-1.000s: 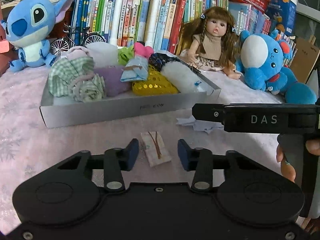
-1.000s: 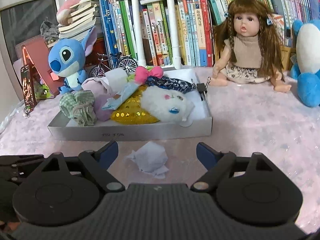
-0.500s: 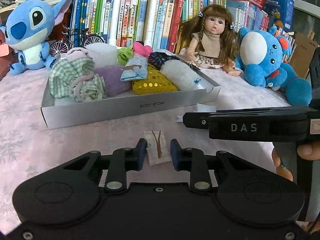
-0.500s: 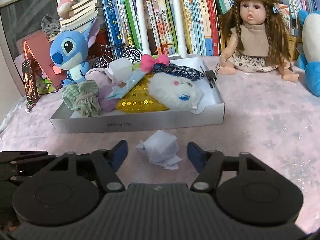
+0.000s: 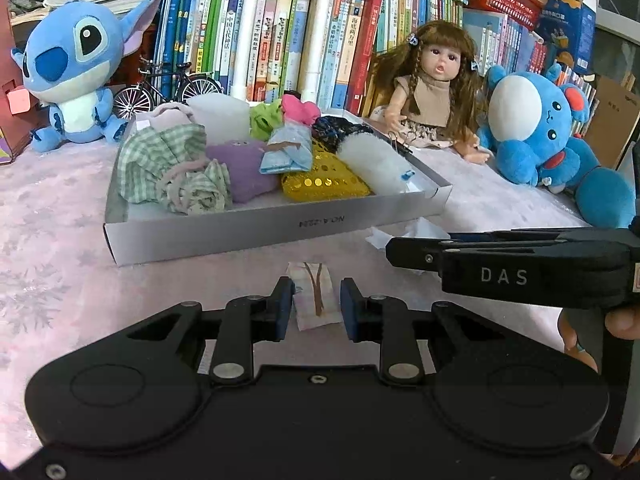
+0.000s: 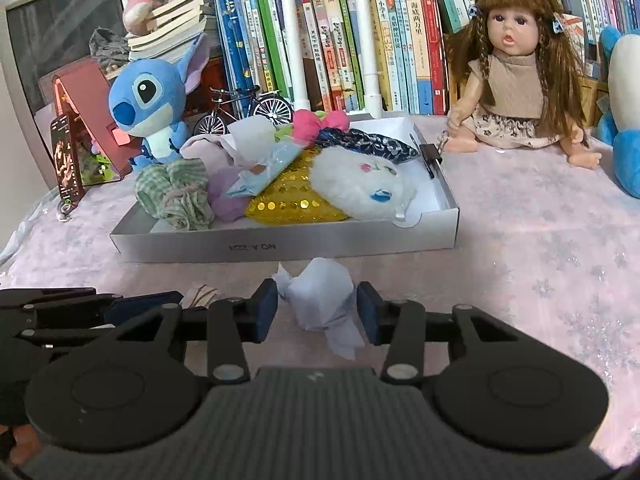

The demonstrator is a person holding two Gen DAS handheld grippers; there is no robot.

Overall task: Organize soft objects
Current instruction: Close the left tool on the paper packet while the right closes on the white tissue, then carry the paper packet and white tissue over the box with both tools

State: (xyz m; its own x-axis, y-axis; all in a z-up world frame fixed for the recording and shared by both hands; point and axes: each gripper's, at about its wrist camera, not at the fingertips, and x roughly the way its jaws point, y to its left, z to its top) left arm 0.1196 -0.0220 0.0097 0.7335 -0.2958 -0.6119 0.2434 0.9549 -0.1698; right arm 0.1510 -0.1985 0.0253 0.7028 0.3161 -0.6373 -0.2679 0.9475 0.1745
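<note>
White "DAS" on right gripper (image 6: 316, 312) body; inverted "NO.A-2224" on grey tray (image 5: 240, 236) wall. Two grippers, two loose soft items ahead of tray. Left gripper (image 5: 316, 308) pinching small folded cloth (image 5: 314, 300) on pink tabletop (image 5: 52, 240); right closing against crumpled white wad (image 6: 320, 300).

Left gripper (image 5: 314, 308): matte black housing with two round raised discs, black linkage arms on silver pivot screws, dark blue rubber pads on the fingers (image 5: 283, 306). Right gripper (image 6: 317, 312): same black build, ribbed grey centre panel, silver pivot screws, blue pads; side of its body lettered "DAS" in white. Bare hand (image 5: 592, 332) on the handle, no sleeve visible.
</note>
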